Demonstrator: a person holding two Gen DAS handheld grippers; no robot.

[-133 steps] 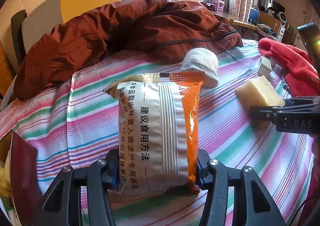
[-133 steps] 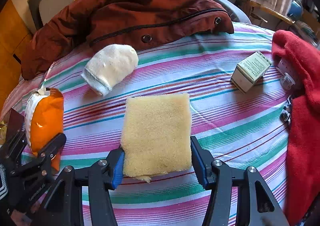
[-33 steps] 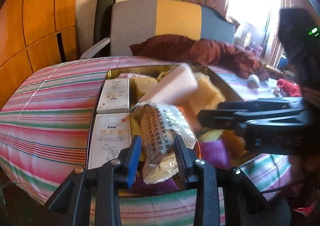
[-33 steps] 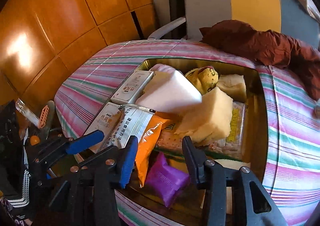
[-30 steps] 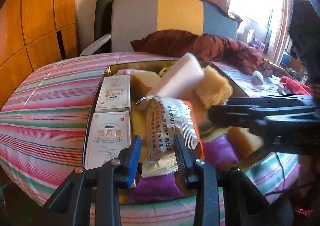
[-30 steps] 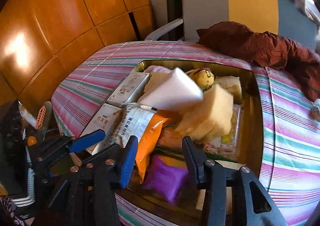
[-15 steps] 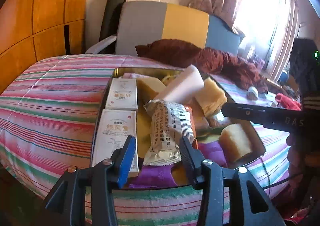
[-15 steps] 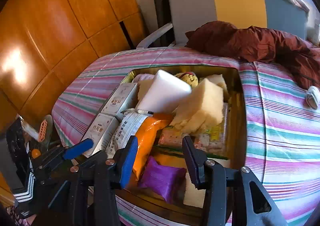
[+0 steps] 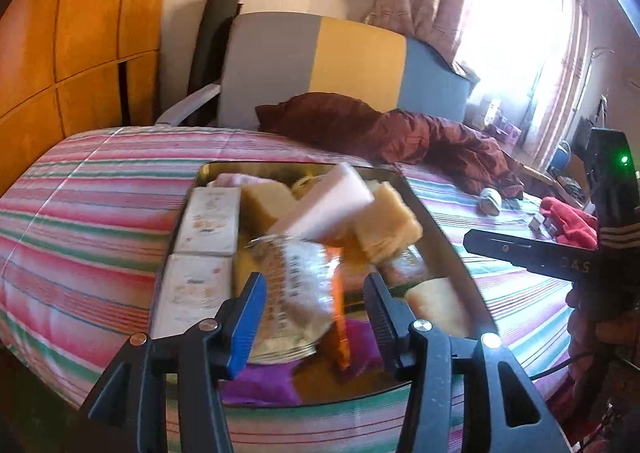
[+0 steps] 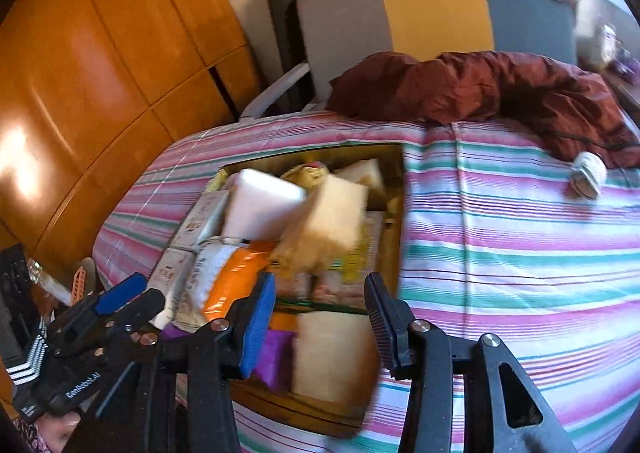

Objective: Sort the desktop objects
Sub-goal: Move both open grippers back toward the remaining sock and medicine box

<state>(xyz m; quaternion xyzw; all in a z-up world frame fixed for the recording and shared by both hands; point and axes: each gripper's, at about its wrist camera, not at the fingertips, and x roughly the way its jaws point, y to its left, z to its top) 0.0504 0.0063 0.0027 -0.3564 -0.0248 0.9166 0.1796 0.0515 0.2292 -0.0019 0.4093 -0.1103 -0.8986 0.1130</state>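
Note:
A gold metal tin (image 9: pixel 432 221) (image 10: pixel 394 253) sits on the striped cloth, packed with items. The orange-and-white snack packet (image 9: pixel 296 293) (image 10: pixel 224 273) lies in it beside a white sponge block (image 9: pixel 324 205) (image 10: pixel 260 209), yellow sponges (image 9: pixel 388 225) (image 10: pixel 332 225), white boxes (image 9: pixel 208 217) and a purple packet (image 10: pixel 274 357). My left gripper (image 9: pixel 316 305) is open and empty just above the packet. My right gripper (image 10: pixel 320 313) is open and empty over the tin's near end, above a yellow sponge (image 10: pixel 332 353).
A brown jacket (image 9: pixel 380 133) (image 10: pixel 500 89) lies at the far side before a grey-yellow chair (image 10: pixel 420 5). A rolled white sock (image 10: pixel 586 173) and red cloth (image 9: pixel 568 217) lie to the right. Wooden panels (image 10: pixel 100 53) stand left. The table edge is close below the tin.
Both grippers have pulled back from the tin and opened wider. The snack packet and sponge lie released in the tin.

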